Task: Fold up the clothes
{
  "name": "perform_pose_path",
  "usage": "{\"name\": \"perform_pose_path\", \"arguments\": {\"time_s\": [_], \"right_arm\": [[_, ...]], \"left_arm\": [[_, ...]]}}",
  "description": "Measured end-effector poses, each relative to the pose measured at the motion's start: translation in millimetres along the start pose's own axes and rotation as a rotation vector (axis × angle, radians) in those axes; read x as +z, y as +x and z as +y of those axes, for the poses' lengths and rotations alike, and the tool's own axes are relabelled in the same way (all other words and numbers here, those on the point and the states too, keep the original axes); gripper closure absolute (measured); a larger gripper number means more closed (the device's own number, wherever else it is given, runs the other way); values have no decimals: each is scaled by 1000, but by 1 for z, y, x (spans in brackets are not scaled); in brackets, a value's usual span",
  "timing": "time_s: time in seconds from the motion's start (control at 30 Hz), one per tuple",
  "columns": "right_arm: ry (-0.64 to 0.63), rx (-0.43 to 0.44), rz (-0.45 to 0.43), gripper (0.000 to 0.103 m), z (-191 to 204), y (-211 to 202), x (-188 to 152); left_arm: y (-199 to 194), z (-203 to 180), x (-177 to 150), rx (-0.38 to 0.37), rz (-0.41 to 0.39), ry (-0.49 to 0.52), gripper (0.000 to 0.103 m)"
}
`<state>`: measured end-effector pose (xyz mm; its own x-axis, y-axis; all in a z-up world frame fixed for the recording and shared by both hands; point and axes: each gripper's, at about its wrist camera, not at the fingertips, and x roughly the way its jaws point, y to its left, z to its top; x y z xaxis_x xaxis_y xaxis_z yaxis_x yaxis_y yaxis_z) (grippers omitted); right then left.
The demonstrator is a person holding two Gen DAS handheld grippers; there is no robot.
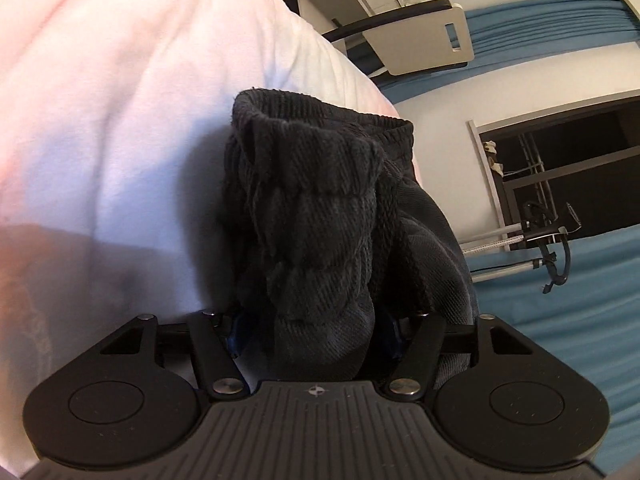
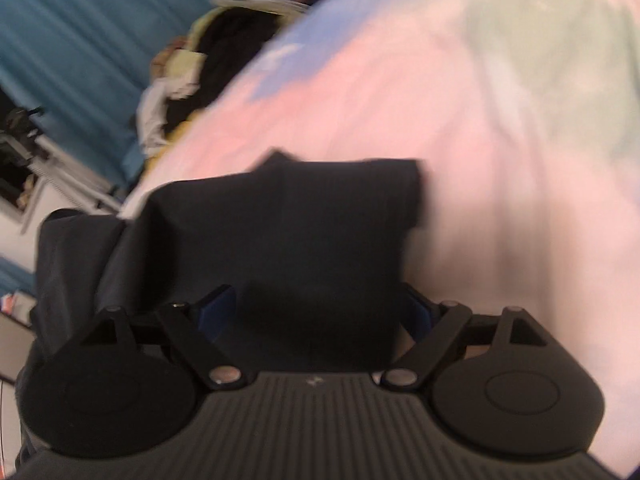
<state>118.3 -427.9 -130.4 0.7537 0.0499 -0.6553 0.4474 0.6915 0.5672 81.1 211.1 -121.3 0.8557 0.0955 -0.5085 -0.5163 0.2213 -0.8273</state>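
Note:
A dark knitted garment (image 1: 320,208) with a ribbed hem lies bunched on the white bed cover (image 1: 120,120), close to the bed's edge. My left gripper (image 1: 316,340) stands open, and the bunched cloth sits between its blue pads without being pinched. The right wrist view is blurred. There a smoother dark part of the garment (image 2: 304,224) is spread on the pinkish-white cover (image 2: 480,160). My right gripper (image 2: 320,316) is open wide around a fold of it, with its pads (image 2: 218,312) clear of the cloth.
Beyond the bed's edge are a white chair back (image 1: 432,36), blue curtains (image 1: 560,20) and a clamp with cables (image 1: 548,236). In the right wrist view a heap of other clothes (image 2: 200,72) lies past the bed, before a blue curtain (image 2: 80,32).

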Motion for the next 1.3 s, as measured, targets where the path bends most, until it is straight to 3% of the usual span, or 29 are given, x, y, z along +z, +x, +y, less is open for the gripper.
{"name": "perform_pose_path", "arguments": {"time_s": [0.03, 0.07, 0.1, 0.13, 0.17, 0.27, 0.37, 0.6, 0.67, 0.73, 0.8, 0.93, 1.03, 1.13, 1.2, 1.23, 1.3], "right_arm": [[-32, 37, -12, 33, 7, -3, -1], [-64, 64, -28, 47, 14, -5, -2], [-88, 93, -33, 75, 20, -7, -1], [-107, 124, -33, 90, 25, -8, -1], [-115, 135, -36, 98, 28, -10, -1], [-114, 154, -119, 100, 34, -31, 3], [-85, 210, -281, 100, 33, -69, 17], [-122, 254, -649, 100, 42, -160, 54], [-89, 254, -686, 100, 41, -158, 71], [-122, 196, -666, 100, 44, -134, 87], [-170, 102, -591, 100, 42, -92, 94], [-141, -15, -275, 99, -1, 3, 95], [-54, -36, -146, 99, -28, 32, 95], [10, -9, -143, 97, -32, 23, 96], [1, -2, -173, 88, -26, 10, 98], [-14, -2, -189, 85, -23, 3, 97], [-42, -2, -221, 63, -17, -11, 96]], "left_arm": [[2, 0, 2, -5, 3, 0, 42], [4, 0, 3, -9, 4, 3, 54], [4, 0, 4, -13, 6, 7, 67], [4, -1, 6, -16, 3, 11, 73], [4, -2, 8, -22, -1, 14, 83], [-7, -9, 14, -74, -18, 28, 89], [-24, -18, 19, -130, -21, 43, 91], [-69, -15, 54, -209, -196, 30, 92], [-75, -14, 64, -210, -251, 41, 92], [-67, -13, 64, -151, -258, 52, 92], [-56, -9, 63, -85, -246, 39, 91], [-40, -5, 58, -1, -240, 21, 90], [-38, -12, 49, 32, -258, 66, 87], [-43, -20, 41, 64, -277, 120, 72], [-49, -23, 35, 91, -276, 128, 55], [-55, -22, 32, 93, -270, 117, 52], [-68, -21, 27, 94, -256, 99, 43]]}}
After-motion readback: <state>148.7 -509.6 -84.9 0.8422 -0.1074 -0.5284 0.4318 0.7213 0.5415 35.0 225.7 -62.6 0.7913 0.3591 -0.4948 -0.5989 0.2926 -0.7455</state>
